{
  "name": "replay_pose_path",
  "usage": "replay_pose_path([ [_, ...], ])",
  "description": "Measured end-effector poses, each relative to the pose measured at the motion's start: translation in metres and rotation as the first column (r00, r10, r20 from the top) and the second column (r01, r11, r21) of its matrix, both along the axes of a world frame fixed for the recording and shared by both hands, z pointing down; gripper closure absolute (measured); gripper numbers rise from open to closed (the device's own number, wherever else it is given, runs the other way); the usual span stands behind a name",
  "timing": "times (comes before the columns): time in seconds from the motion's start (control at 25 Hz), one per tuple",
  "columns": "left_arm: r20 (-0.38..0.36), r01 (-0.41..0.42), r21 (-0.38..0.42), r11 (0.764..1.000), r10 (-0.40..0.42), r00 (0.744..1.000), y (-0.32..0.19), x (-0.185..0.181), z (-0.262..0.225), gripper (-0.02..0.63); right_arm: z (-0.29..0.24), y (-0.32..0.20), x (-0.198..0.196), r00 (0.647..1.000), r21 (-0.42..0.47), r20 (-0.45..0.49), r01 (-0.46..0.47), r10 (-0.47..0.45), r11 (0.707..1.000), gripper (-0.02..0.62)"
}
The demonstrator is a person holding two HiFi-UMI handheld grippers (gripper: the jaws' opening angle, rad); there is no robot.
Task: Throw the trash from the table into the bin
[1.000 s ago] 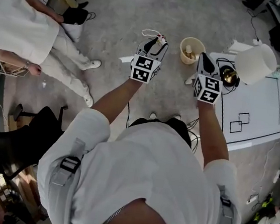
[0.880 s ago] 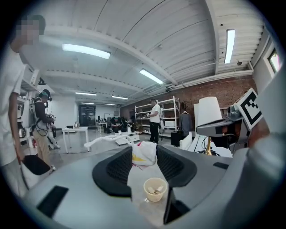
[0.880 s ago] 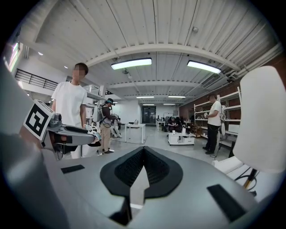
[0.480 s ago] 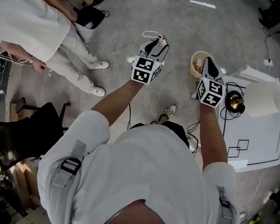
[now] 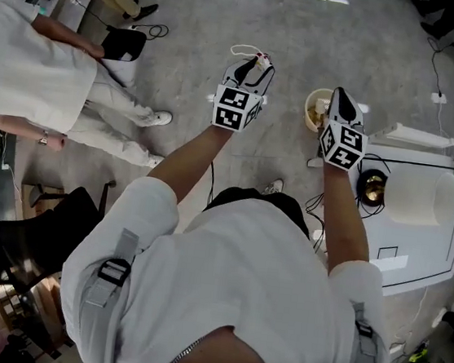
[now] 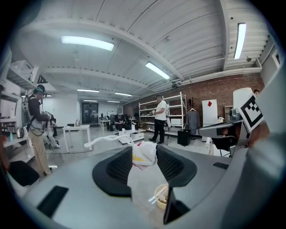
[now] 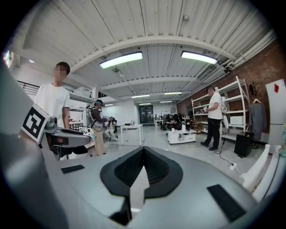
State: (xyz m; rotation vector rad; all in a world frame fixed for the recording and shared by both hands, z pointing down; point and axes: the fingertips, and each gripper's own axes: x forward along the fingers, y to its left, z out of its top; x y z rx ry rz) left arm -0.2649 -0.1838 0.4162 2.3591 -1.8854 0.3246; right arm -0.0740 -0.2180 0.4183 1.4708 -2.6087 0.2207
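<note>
Head view has the left gripper [image 5: 253, 65] out over the floor, its jaws partly apart and clamped on a crumpled white bag [image 6: 144, 154] of trash. The right gripper [image 7: 143, 166], jaws pressed together and empty, is by the bin [image 5: 312, 113], which stands on the floor at the table's [image 5: 418, 233] far left corner.

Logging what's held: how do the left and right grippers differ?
The left gripper is clamped on a crumpled white bag, jaws apart; the right gripper is shut, empty. In the head view the right overlaps the bin; the left doesn't. Both point forward.
</note>
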Motion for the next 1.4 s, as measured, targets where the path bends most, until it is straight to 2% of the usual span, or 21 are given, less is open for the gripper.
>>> replay_pose_path([
  [0.24, -0.02, -0.072, -0.017, 0.997, 0.072, 0.997, -0.057, 0.004, 0.009, 0.42, 0.012, -0.044, 0.005, 0.997, -0.036, -0.005, -0.079, 0.079, 0.996, 0.589],
  [0.44, -0.038, -0.192, -0.034, 0.981, 0.191, 0.981, -0.111, 0.007, 0.02, 0.42, 0.022, -0.076, 0.014, 0.979, -0.056, -0.032, -0.204, 0.202, 0.977, 0.589],
  [0.76, -0.029, -0.387, -0.083, 0.918, 0.386, 0.922, -0.181, 0.009, 0.038, 0.42, 0.037, -0.109, 0.01, 0.925, -0.098, -0.054, -0.379, 0.376, 0.92, 0.589],
  [1.04, -0.054, -0.437, -0.159, 0.885, 0.435, 0.899, -0.212, 0.027, 0.082, 0.42, 0.077, -0.131, 0.019, 0.898, -0.166, -0.054, -0.438, 0.436, 0.883, 0.589],
  [1.28, -0.08, -0.484, -0.252, 0.838, 0.48, 0.873, -0.219, 0.058, 0.15, 0.42, 0.147, -0.142, 0.027, 0.886, -0.261, -0.076, -0.46, 0.457, 0.849, 0.589],
  [1.4, -0.089, -0.505, -0.272, 0.819, 0.502, 0.861, -0.229, 0.078, 0.185, 0.42, 0.184, -0.152, 0.035, 0.881, -0.289, -0.08, -0.468, 0.466, 0.835, 0.589],
])
